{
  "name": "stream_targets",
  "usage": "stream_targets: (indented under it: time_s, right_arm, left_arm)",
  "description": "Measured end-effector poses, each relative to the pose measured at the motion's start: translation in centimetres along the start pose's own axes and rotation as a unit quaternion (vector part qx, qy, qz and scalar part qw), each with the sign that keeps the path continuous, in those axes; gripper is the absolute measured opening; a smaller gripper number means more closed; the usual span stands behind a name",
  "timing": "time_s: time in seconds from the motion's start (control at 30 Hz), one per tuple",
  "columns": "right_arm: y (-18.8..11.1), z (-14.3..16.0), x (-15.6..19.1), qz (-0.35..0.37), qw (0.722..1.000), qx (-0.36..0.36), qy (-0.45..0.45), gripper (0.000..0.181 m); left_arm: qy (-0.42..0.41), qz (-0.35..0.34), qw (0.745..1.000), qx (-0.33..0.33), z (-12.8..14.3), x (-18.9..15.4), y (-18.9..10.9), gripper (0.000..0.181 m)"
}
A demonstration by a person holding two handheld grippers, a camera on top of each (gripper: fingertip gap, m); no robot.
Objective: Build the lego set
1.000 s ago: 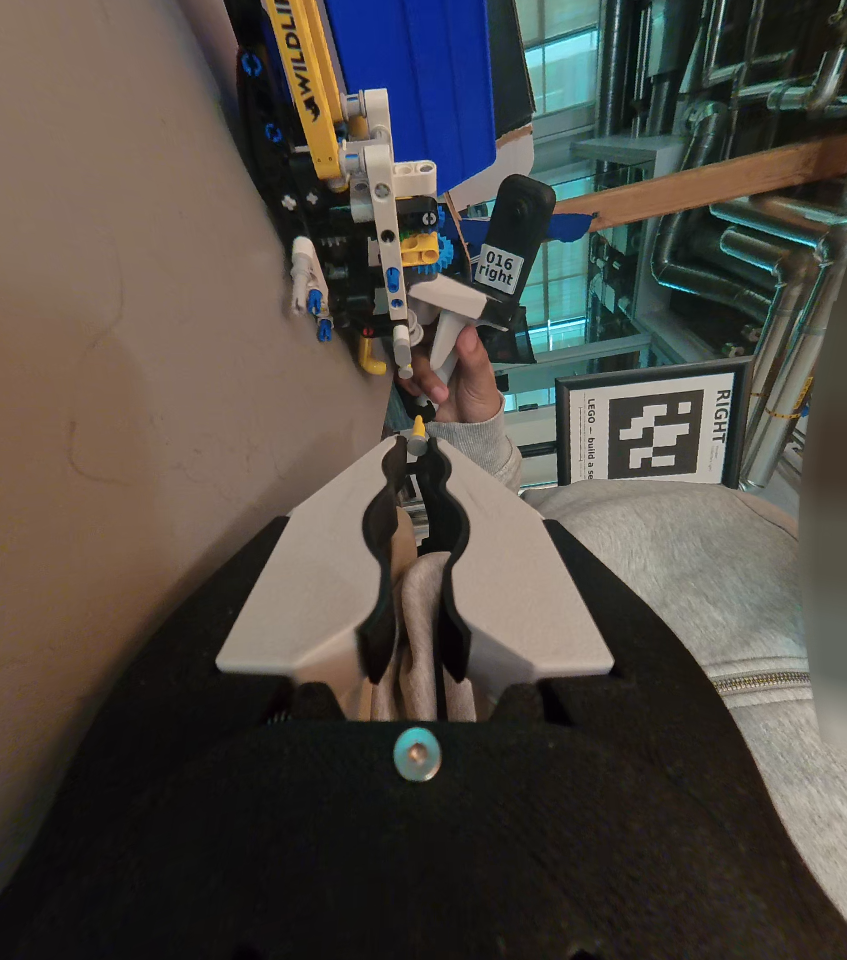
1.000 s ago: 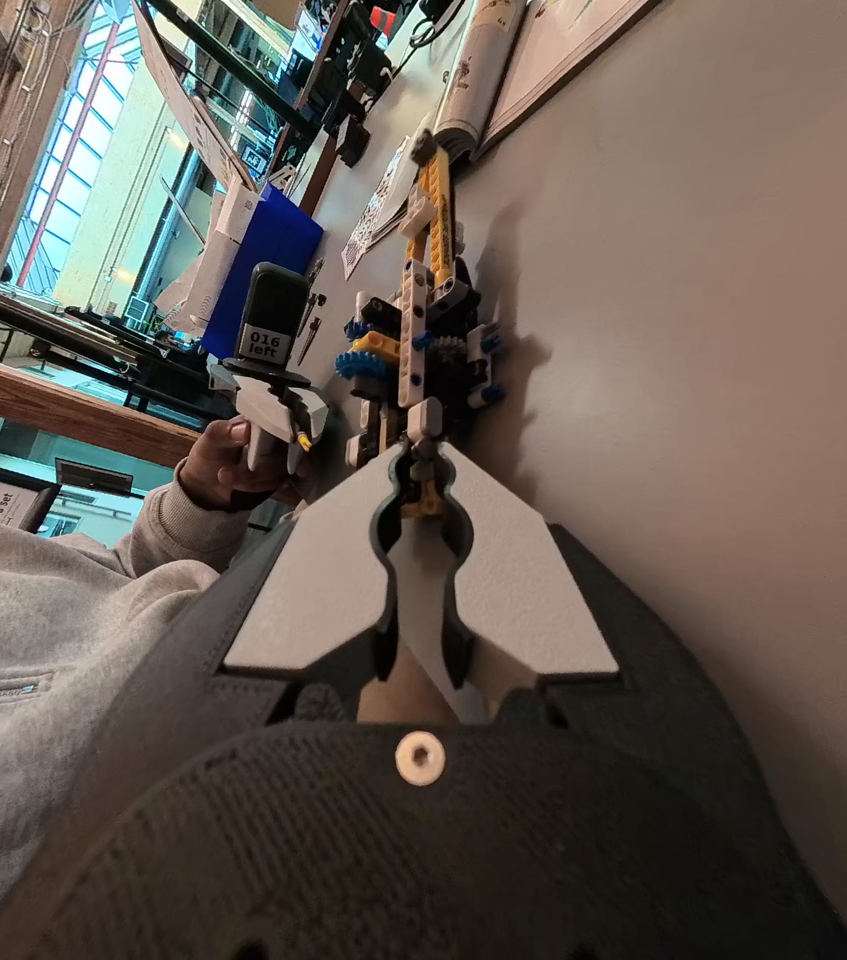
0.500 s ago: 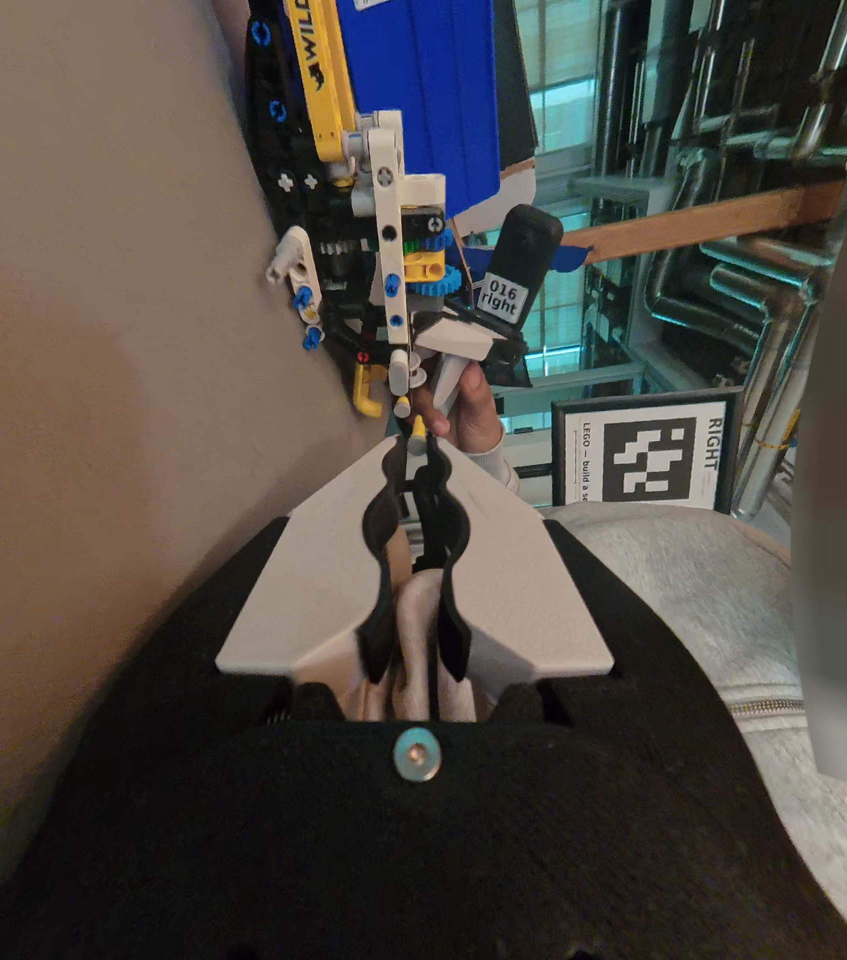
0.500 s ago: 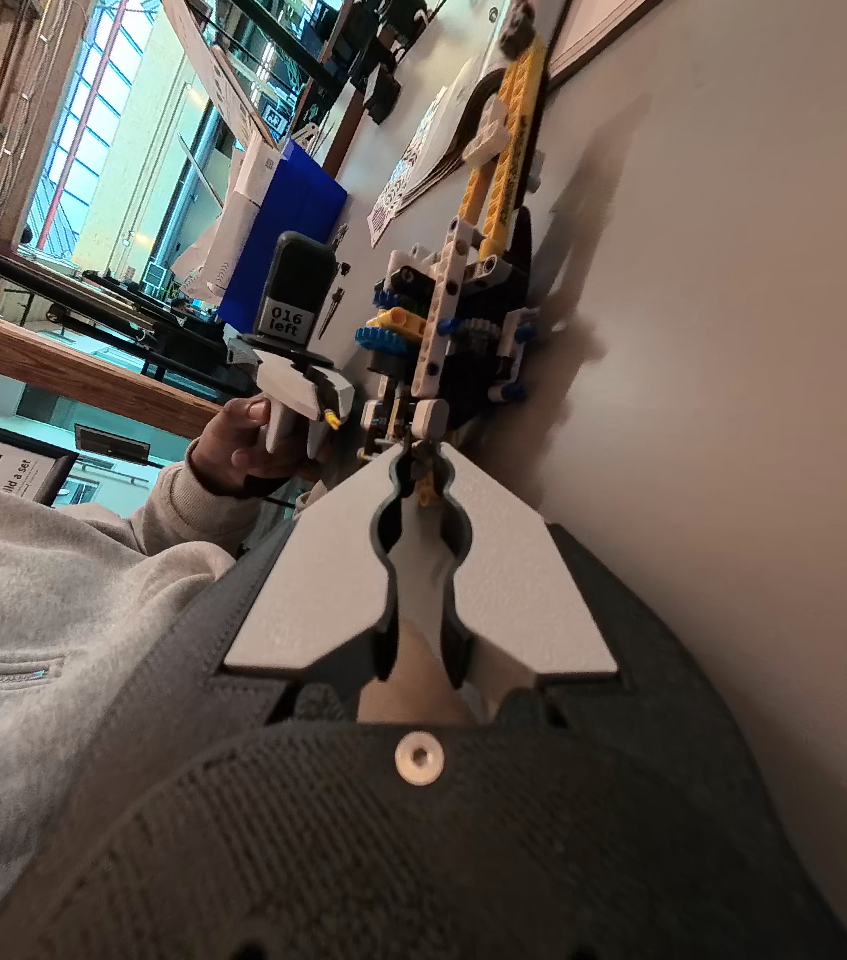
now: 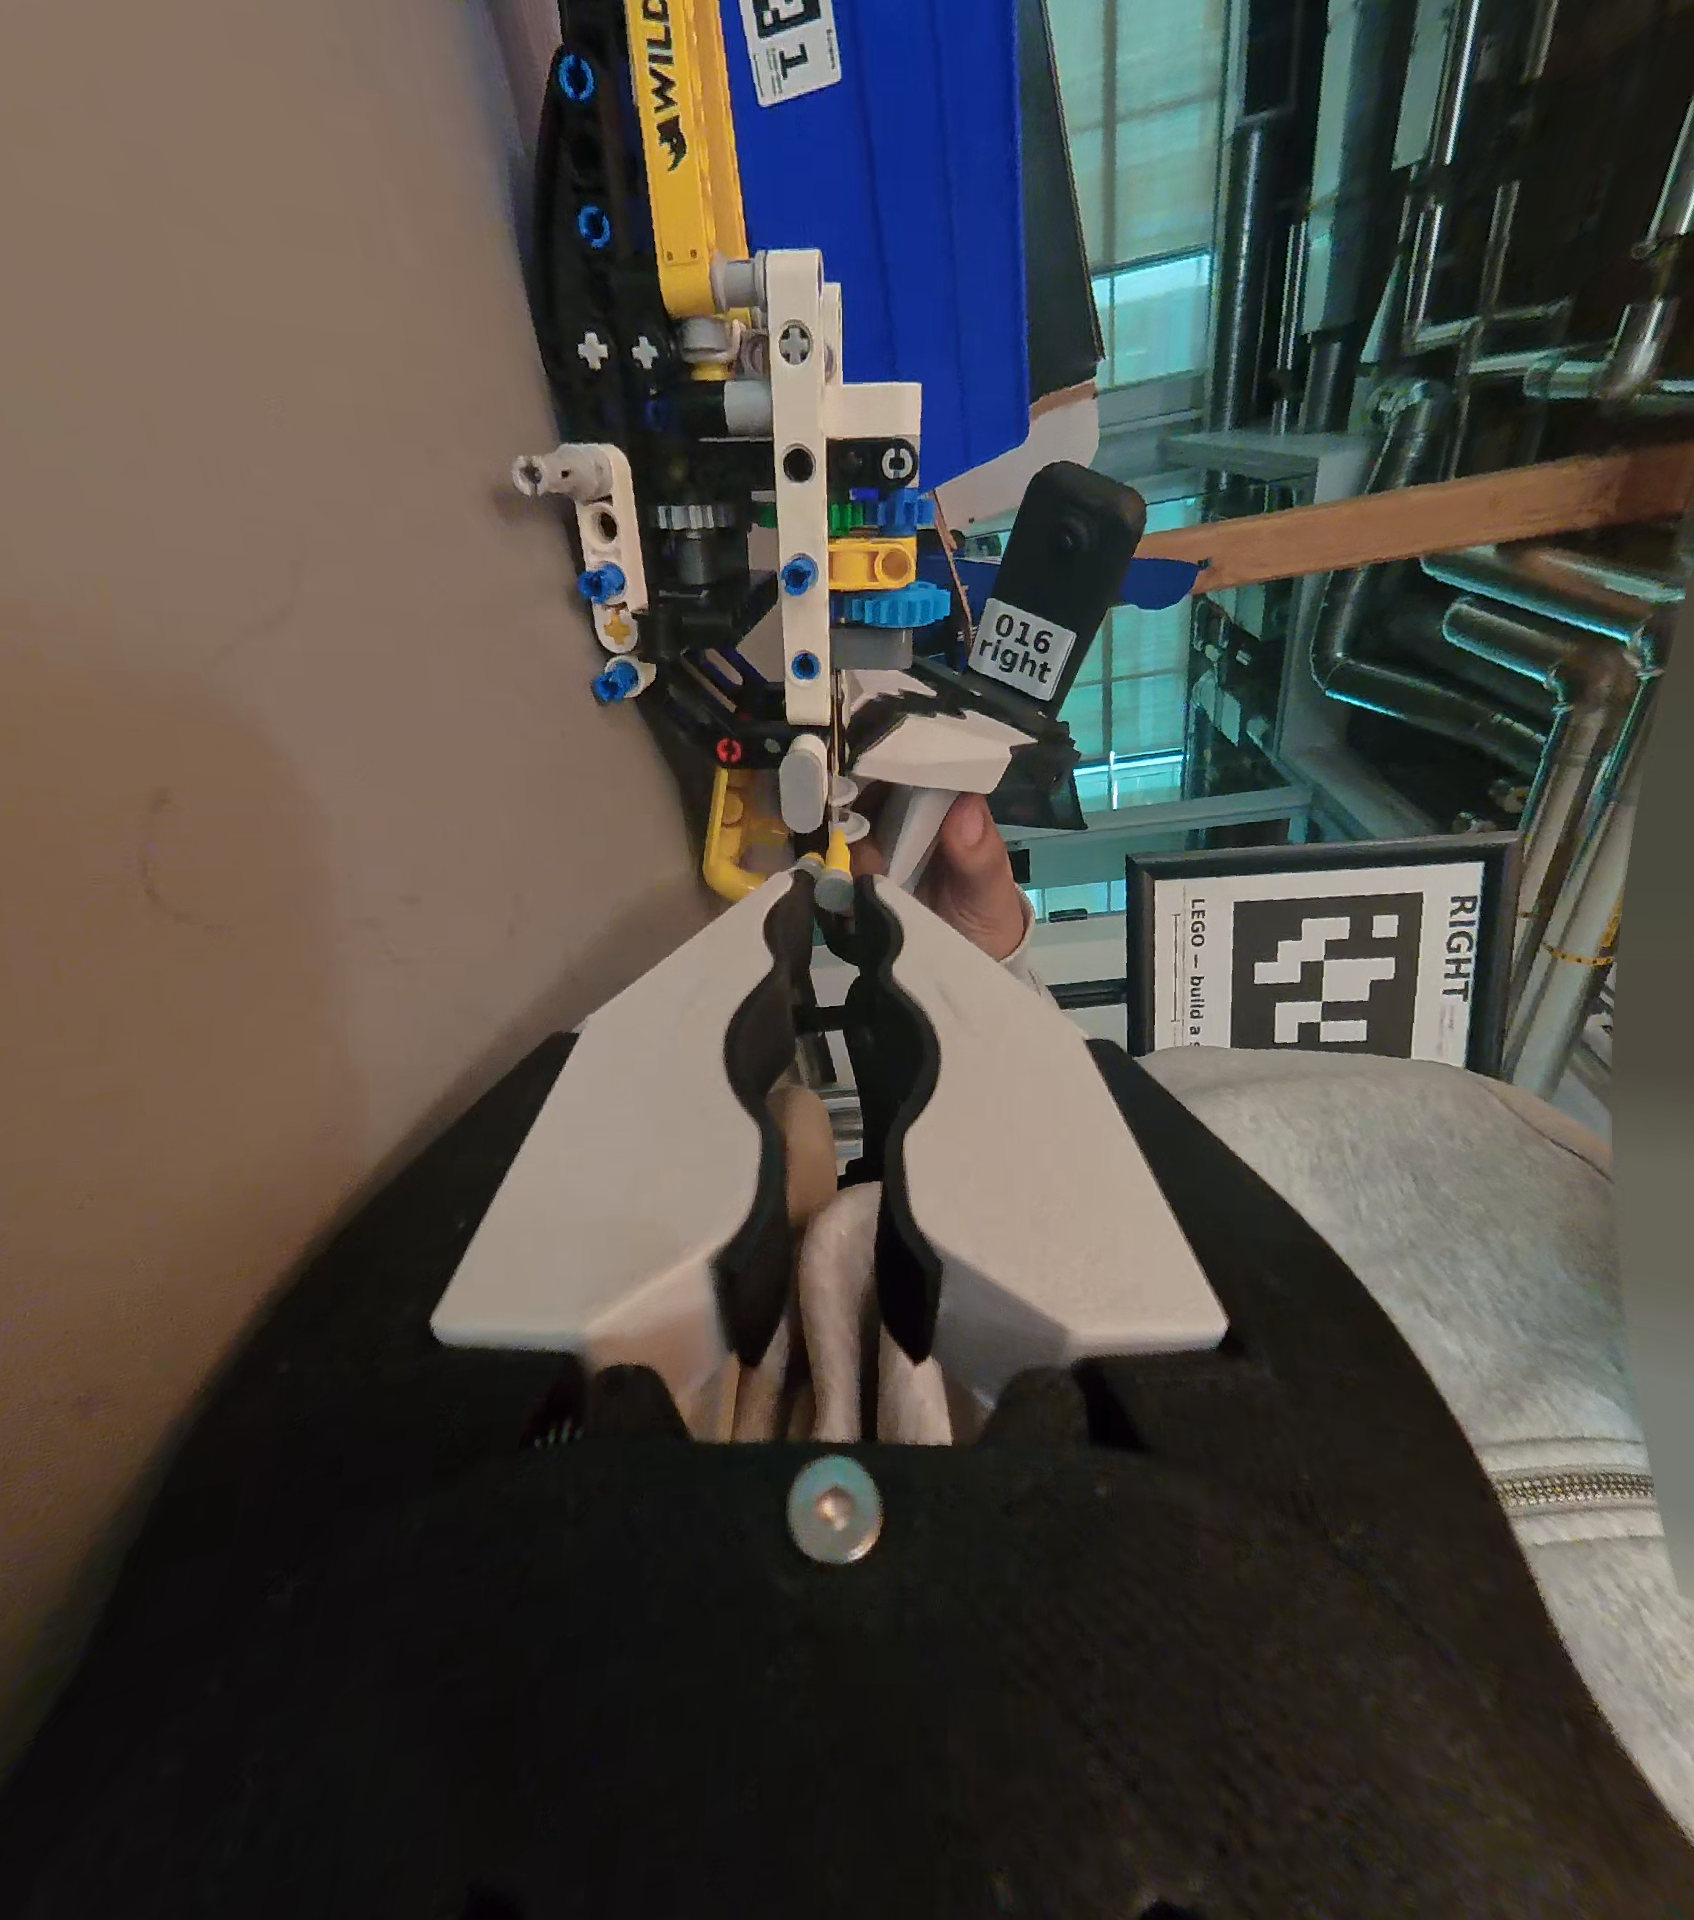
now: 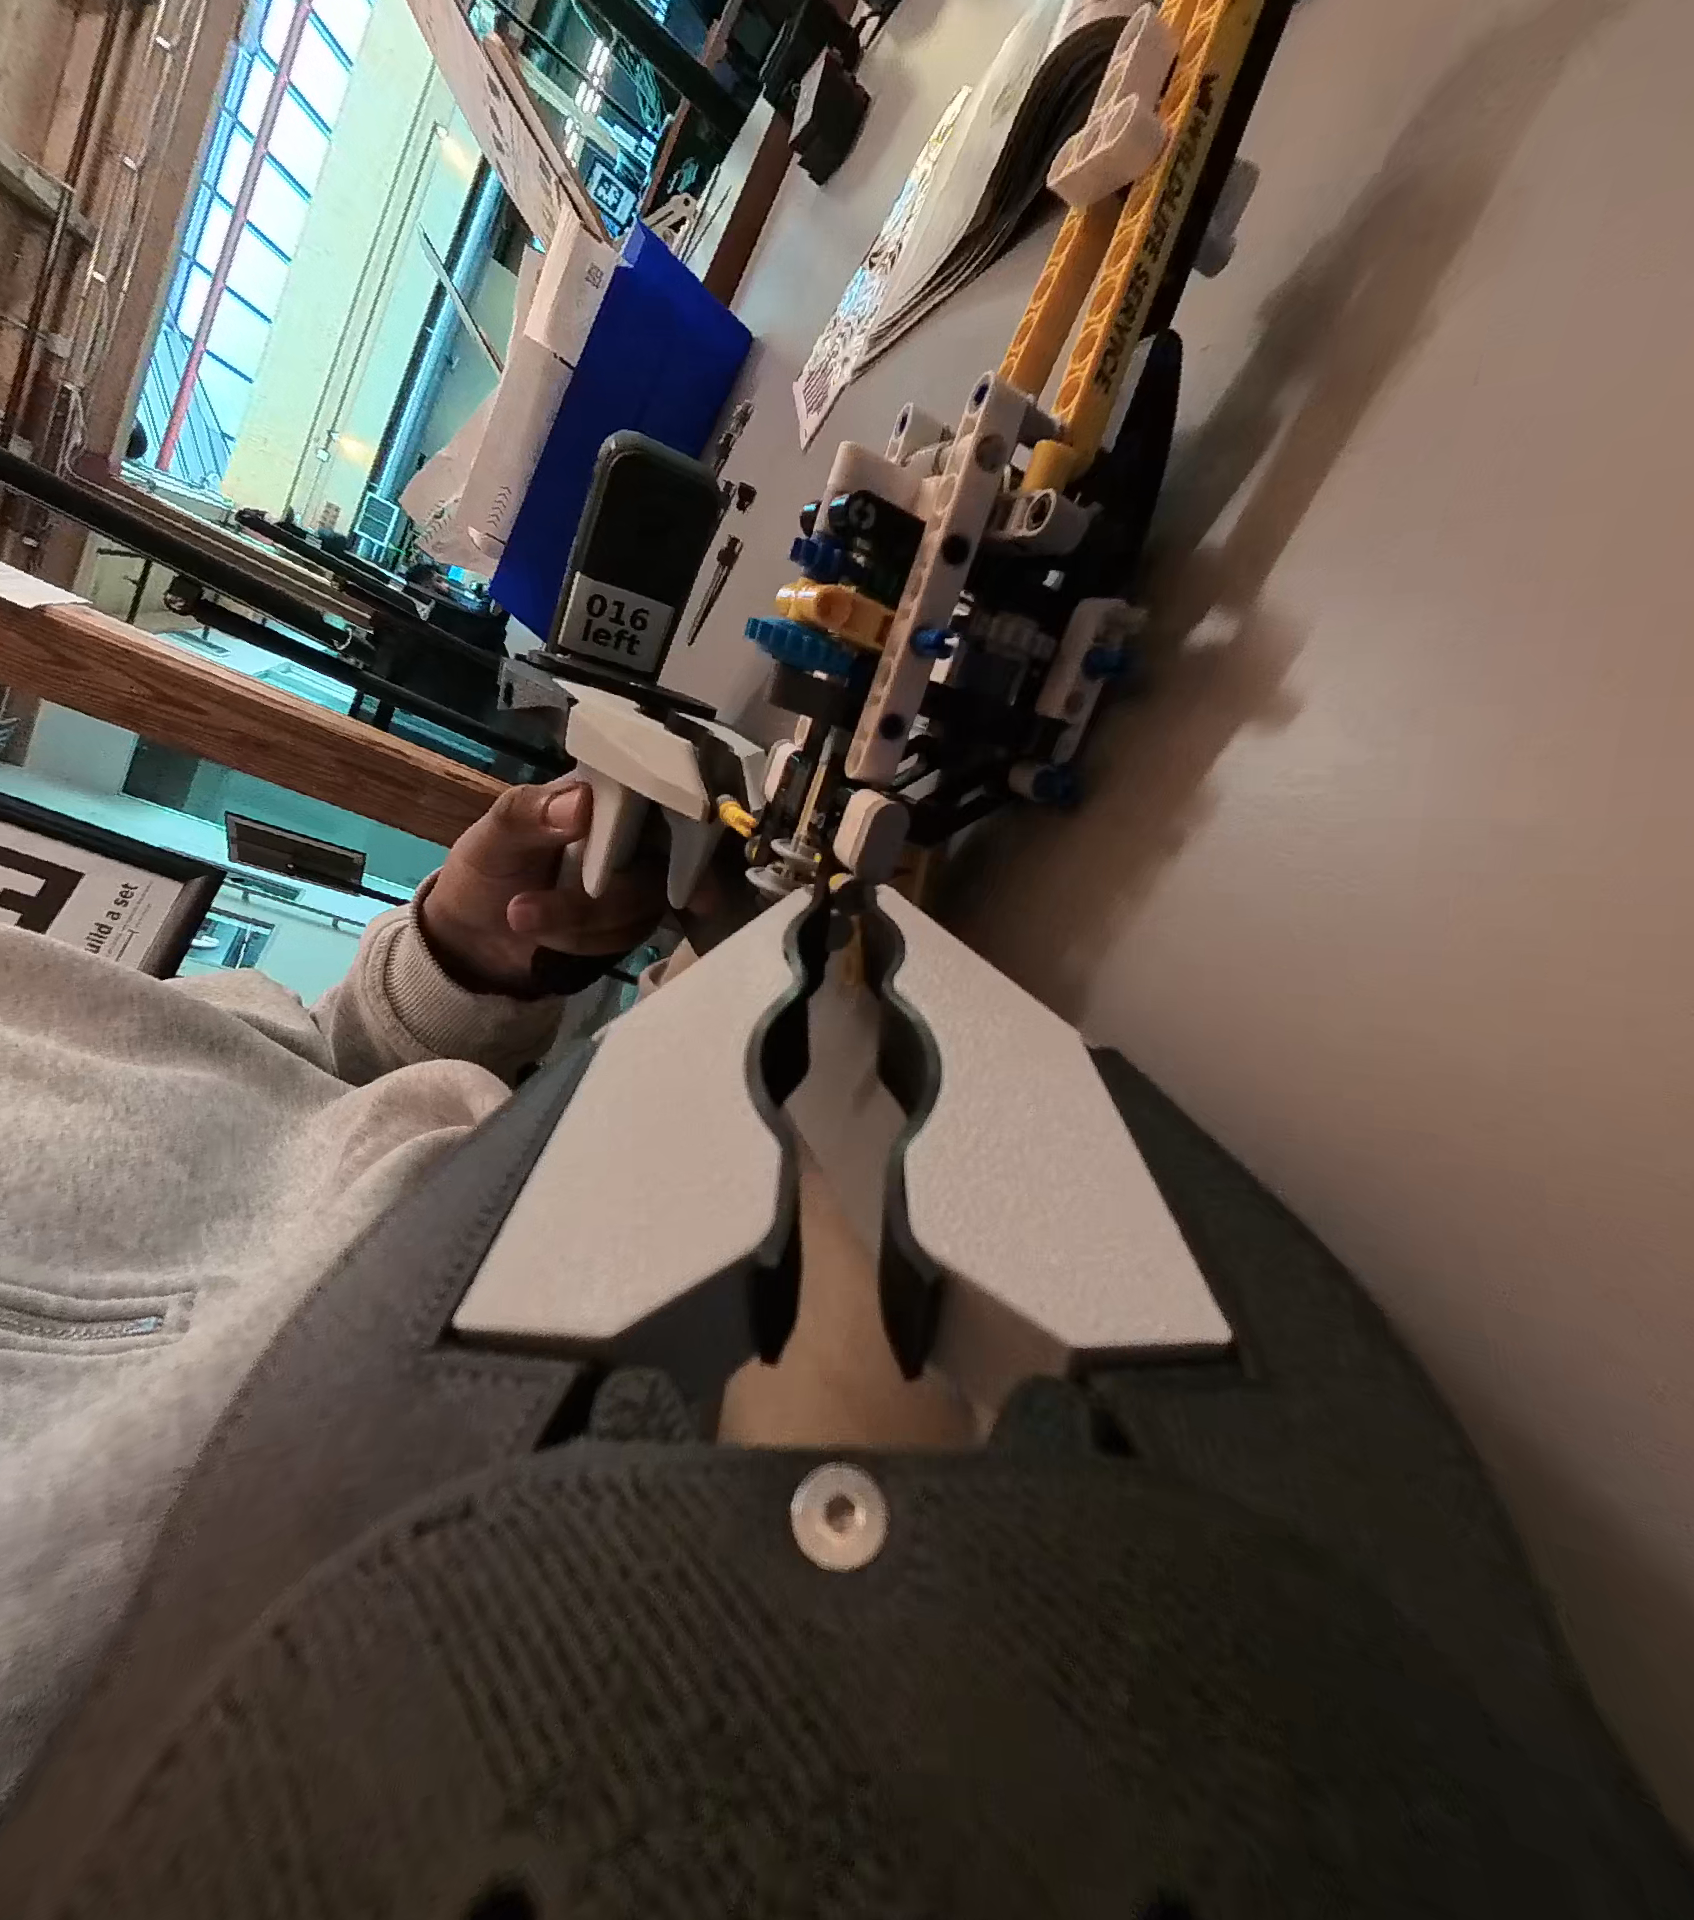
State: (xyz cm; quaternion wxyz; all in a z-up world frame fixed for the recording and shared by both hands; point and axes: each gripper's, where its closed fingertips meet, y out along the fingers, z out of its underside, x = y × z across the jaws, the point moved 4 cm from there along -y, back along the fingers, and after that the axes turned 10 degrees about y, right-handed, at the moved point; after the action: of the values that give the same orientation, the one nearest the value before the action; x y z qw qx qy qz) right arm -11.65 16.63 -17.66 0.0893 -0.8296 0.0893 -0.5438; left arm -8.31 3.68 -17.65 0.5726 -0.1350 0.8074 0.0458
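Beige counter fills one side of both views, and we brace the lego model against it so it cannot slide. Our right gripper pinches the model's near end to steady it. Our left gripper, pressed on a small yellow-tipped pin, lines it up just beside that near end.

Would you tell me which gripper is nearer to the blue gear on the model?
Right. The right gripper is shut on the model's lower end, just below the blue gear; the left gripper, pinching a small yellow pin, sits slightly farther out beside it.
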Motion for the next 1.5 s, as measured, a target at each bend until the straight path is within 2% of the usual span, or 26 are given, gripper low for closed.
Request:
stream_targets:
  time_s: [0.33,1.2,1.37,1.5]
  right_arm:
    - [0.0,-0.1,-0.3,-0.034,0.998,-0.007,0.054,0.008]
    - [0.5,-0.1,-0.3,-0.037,0.997,-0.001,0.065,0.007]
    - [-0.3,-0.6,-0.5,-0.02,0.998,-0.018,0.049,0.003]
    - [-1.6,-1.6,-0.3,0.0,0.999,-0.052,0.0,0.001]
  left_arm:
    - [0.0,-0.002,1.0,0.003,0.0,0.1,0.1,0.005]
    - [-0.001,-0.02,1.0,0.002,-0.2,0.4,0.1,0.006]
    - [-0.002,-0.018,1.0,0.002,-0.3,0.4,0.1,0.006]
    - [-0.003,-0.016,1.0,0.002,-0.3,0.4,0.1,0.006]
